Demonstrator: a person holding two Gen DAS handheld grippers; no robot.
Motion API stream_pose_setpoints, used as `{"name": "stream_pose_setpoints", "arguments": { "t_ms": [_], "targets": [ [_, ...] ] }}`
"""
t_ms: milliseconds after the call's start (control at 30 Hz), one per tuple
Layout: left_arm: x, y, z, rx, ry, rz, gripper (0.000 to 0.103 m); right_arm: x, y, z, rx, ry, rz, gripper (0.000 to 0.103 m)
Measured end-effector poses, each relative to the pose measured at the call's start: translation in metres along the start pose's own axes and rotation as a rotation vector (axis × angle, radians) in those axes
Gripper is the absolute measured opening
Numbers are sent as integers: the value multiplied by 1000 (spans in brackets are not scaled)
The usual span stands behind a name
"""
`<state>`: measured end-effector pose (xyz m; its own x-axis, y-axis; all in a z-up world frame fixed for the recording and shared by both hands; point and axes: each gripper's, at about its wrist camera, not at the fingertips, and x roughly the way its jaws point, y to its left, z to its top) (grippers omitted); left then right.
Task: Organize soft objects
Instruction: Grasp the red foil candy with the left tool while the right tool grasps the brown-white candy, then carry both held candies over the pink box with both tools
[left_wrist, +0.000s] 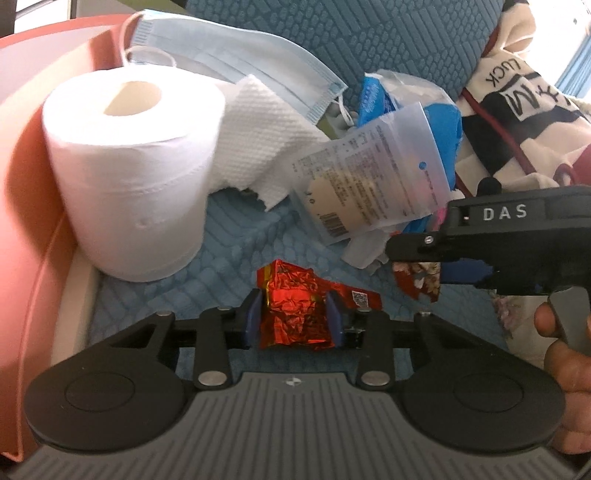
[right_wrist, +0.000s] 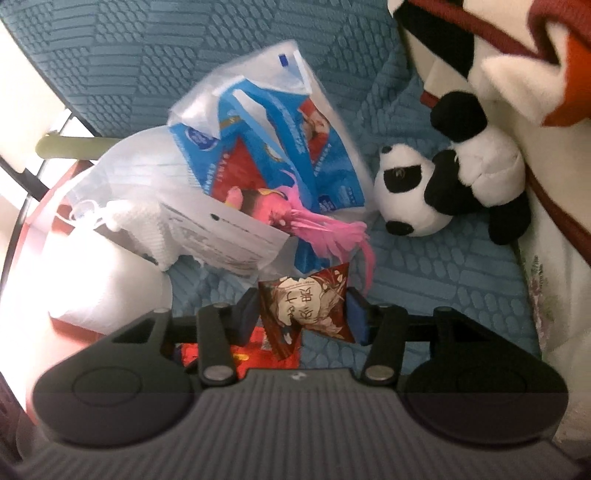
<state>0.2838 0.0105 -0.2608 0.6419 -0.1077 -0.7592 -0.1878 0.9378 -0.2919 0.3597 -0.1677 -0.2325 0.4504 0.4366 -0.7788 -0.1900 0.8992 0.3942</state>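
My left gripper (left_wrist: 294, 318) is shut on a crumpled red foil wrapper (left_wrist: 293, 306), just above the blue textured cushion (left_wrist: 221, 251). My right gripper (right_wrist: 302, 314) is shut on a dark red snack packet (right_wrist: 306, 310) with white characters; from the left wrist view the right gripper (left_wrist: 417, 273) comes in from the right with that packet (left_wrist: 417, 280). The red foil wrapper also shows under the right gripper (right_wrist: 258, 350). A panda plush (right_wrist: 436, 192) lies on the cushion to the right.
A white toilet paper roll (left_wrist: 133, 173) stands at the left by a pink rim (left_wrist: 33, 206). Behind lie a blue face mask (left_wrist: 236, 55), a clear labelled bag (left_wrist: 369, 177), blue tissue packs in plastic (right_wrist: 280, 147), pink feathers (right_wrist: 332, 232) and a printed blanket (left_wrist: 524, 99).
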Motion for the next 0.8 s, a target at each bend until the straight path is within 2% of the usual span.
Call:
{"name": "stream_pose_setpoints", "arguments": {
  "t_ms": [400,800],
  "targets": [
    [-45,13,-2,-29,-38,-6,42,-46,-2,-23,-30,-81,23,53],
    [-94,18,7,-33,-91,-19,42,-77,19,-47,-94,-148,5,53]
  ]
}}
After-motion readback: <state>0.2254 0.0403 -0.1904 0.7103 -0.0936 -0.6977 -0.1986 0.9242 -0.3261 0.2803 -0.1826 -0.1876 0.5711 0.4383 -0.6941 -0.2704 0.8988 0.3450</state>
